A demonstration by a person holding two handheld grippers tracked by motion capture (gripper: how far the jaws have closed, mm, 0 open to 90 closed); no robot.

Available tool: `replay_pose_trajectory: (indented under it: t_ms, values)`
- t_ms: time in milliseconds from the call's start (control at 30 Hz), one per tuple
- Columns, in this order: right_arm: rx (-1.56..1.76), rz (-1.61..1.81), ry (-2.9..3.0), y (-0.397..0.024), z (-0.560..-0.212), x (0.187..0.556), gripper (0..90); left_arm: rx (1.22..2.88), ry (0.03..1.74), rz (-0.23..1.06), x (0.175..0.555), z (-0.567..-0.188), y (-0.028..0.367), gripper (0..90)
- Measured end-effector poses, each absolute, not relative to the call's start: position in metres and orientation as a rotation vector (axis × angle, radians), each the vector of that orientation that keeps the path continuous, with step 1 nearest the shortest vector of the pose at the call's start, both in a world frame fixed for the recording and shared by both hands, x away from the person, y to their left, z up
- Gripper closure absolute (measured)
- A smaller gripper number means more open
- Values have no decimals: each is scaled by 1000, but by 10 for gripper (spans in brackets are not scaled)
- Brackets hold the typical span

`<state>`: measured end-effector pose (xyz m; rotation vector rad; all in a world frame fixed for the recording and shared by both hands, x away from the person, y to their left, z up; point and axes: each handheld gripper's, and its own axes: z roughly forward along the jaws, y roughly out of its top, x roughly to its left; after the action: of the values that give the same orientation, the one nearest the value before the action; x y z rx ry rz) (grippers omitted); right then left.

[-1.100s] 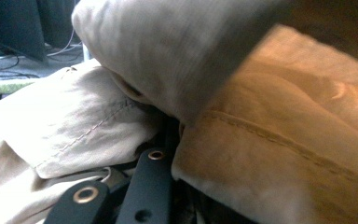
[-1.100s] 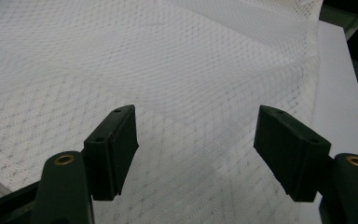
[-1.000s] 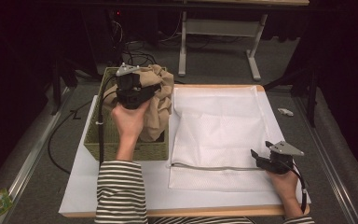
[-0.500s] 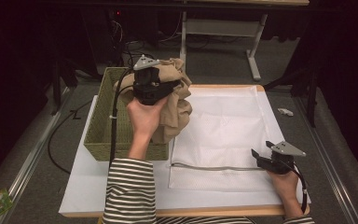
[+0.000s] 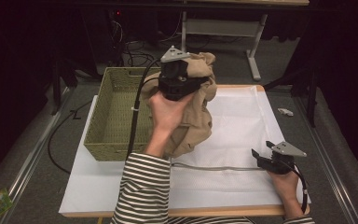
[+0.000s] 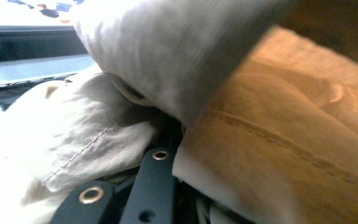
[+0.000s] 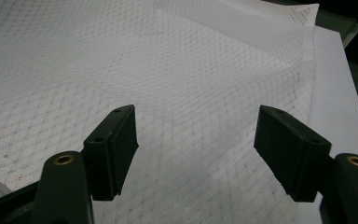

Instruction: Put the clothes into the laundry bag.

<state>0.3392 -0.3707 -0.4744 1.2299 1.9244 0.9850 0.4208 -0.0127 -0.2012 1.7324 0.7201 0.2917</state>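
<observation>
A crumpled tan garment (image 5: 193,116) hangs in the air between the woven basket (image 5: 114,116) and the white mesh bag (image 5: 242,121). My left gripper (image 5: 182,78) is shut on its upper folds, held high by a hand in a striped sleeve. In the left gripper view the tan cloth (image 6: 284,154) bunches around the closed jaws of the left gripper (image 6: 165,149). My right gripper (image 5: 272,156) rests low at the front right corner of the mesh bag, open. In the right gripper view the mesh (image 7: 168,70) lies under the right gripper (image 7: 196,154), with nothing between its jaws.
The basket and mesh bag lie on a white board (image 5: 98,186) on the table. A grey zipper edge (image 5: 214,167) runs along the bag's front. A black cable (image 5: 137,112) trails from the left gripper. Desk legs (image 5: 254,56) stand behind the table.
My left gripper has lifted the tan garment out of the basket and carried it right and up, over the mesh bag's left edge. The right gripper has stayed put.
</observation>
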Motion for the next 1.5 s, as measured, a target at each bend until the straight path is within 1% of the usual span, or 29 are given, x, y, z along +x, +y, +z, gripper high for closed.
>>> replay_pose_trajectory:
  t_ms: [333,400,433,533,633,667,700,800,967,1100,1233,1500]
  values:
    - [1235,997,1916,-372,-474,339,300,1739,589,205,410,-185,-62,811]
    - [1239,1001,1913,-372,-474,338,301,1736,577,193,410,-183,-66,811]
    - [1221,998,1915,-373,-474,339,301,1733,551,168,408,-180,-74,811]
    - [1229,1007,1907,-373,-474,339,303,1753,541,187,407,-180,-84,810]
    - [1236,1025,1861,-375,-474,336,347,1780,564,188,412,-189,-89,810]
    - [1236,1025,1861,-375,-474,336,347,1780,564,188,412,-189,-89,810]
    - [1256,1056,1833,-378,-473,335,375,1780,582,176,417,-198,-89,810]
    - [1282,1057,1823,-382,-473,335,392,1783,602,167,422,-208,-90,809]
    - [1282,1038,1837,-379,-473,335,394,1798,622,200,424,-214,-90,807]
    - [1279,1043,1840,-380,-473,336,391,1821,660,282,429,-224,-89,803]
    - [1278,1033,1844,-379,-473,336,390,1821,698,276,436,-236,-86,798]
    - [1270,1035,1841,-379,-473,335,388,1889,835,340,459,-293,-90,786]
